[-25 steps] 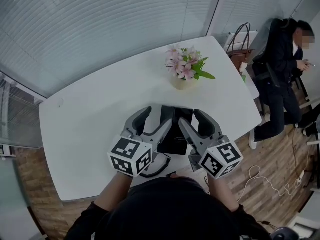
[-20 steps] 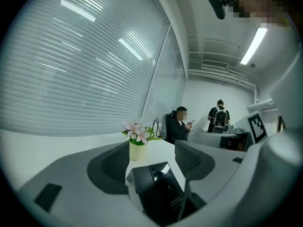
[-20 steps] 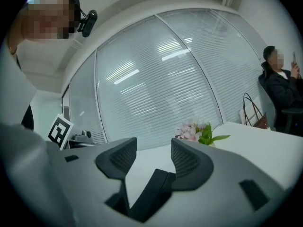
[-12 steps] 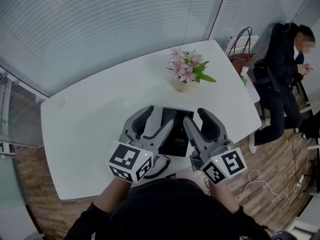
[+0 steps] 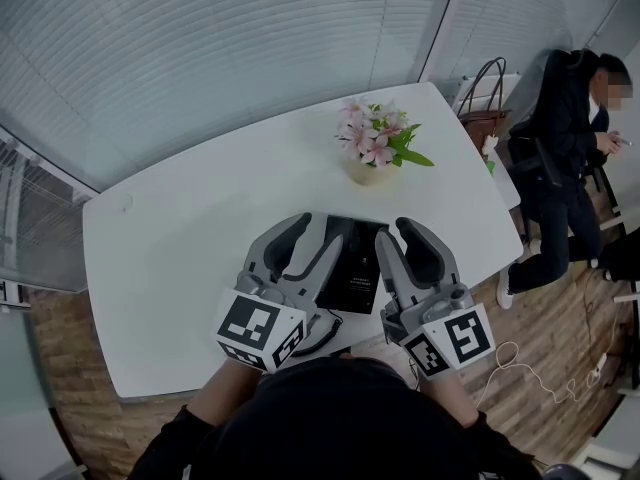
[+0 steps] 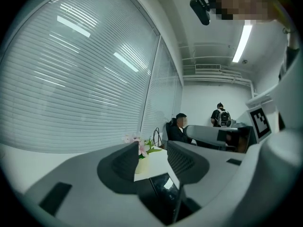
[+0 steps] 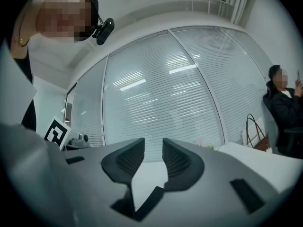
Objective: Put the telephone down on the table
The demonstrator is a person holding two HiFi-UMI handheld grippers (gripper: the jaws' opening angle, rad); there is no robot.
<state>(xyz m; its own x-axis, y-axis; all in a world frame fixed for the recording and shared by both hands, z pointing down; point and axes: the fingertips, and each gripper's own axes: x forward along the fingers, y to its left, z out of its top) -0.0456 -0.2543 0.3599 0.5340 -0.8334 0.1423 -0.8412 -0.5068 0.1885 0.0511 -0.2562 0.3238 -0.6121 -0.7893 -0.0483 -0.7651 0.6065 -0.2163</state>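
Note:
The black telephone (image 5: 355, 263) lies flat on the white table (image 5: 180, 228), its curled cord (image 5: 312, 334) trailing toward the near edge. My left gripper (image 5: 305, 238) hovers over the phone's left side and my right gripper (image 5: 397, 238) over its right side; their inner fingers hide the phone's edges. In the left gripper view the jaws (image 6: 151, 155) stand apart with nothing between them, and the telephone (image 6: 165, 188) shows below. In the right gripper view the gripper (image 7: 154, 152) has a narrow, empty gap. Both pairs of jaws have just been closing on nothing.
A pot of pink flowers (image 5: 368, 158) stands on the table beyond the phone. A seated person (image 5: 570, 118) and a handbag (image 5: 482, 98) are past the table's right end. A white cable (image 5: 530, 358) lies on the wooden floor at right.
Both grippers have risen a little toward the camera above the phone, and their jaws have drawn closer together. The telephone has stayed where it lies.

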